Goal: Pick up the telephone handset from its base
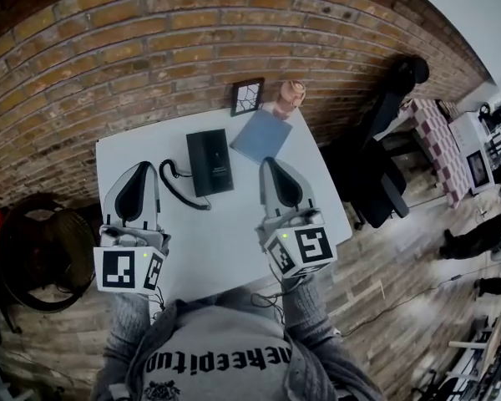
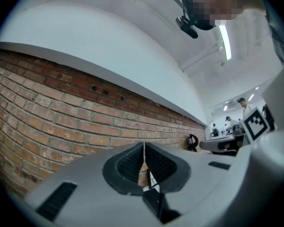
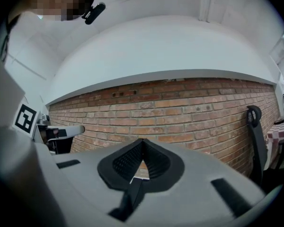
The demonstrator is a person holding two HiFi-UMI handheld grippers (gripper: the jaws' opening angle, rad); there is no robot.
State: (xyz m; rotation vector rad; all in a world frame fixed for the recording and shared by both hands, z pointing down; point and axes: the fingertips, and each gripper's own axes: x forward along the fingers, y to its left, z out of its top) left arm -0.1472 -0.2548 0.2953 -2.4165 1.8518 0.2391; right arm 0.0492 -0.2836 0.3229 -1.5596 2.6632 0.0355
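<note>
Currently left tool [image 1: 140, 170] and right tool [image 1: 270, 165] both closed, empty; telephone [image 1: 210, 162] lies between them, slightly ahead, long axis running away.

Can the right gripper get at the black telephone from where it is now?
Probably yes: only bare table lies between the right gripper and the telephone. Its jaws are shut and must open first.
</note>
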